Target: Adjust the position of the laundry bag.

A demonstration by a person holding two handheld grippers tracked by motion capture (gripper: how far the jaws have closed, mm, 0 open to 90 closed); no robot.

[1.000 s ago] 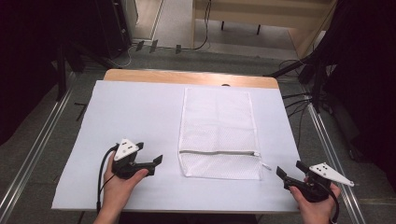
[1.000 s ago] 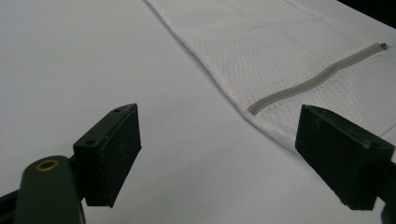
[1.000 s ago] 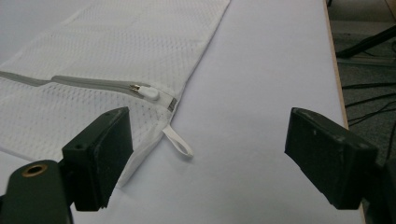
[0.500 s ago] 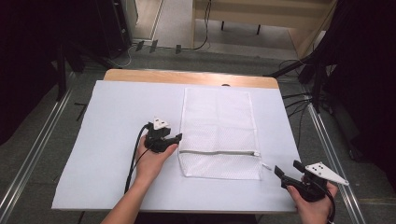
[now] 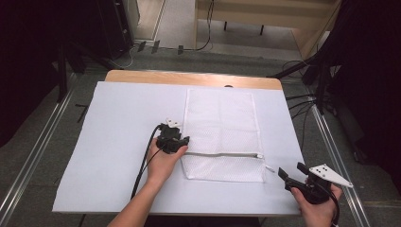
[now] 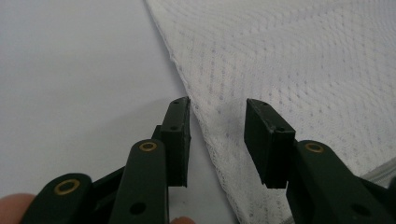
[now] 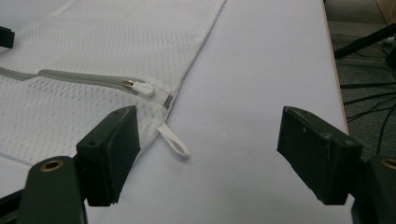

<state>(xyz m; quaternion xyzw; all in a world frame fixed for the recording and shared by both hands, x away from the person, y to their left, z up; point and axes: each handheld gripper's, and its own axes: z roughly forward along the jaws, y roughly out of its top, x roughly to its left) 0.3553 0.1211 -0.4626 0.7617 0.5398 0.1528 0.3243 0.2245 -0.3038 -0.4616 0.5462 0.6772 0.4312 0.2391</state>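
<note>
Item 1: white mesh laundry bag (image 5: pixel 221 132), flat on the white table cover (image 5: pixel 118 118), grey zipper (image 5: pixel 222 154) shut across it, pull tab (image 7: pixel 142 87) at its right end, small loop (image 7: pixel 173 141) beside.

Item 2: left gripper (image 6: pixel 217 135), jaws partly open, straddling the bag's left edge; one jaw over the cover, the other over mesh; gripping nothing.

Item 3: right gripper (image 7: pixel 210 154), jaws wide apart, empty; the bag's lower right corner lies just ahead of its left jaw.
</note>
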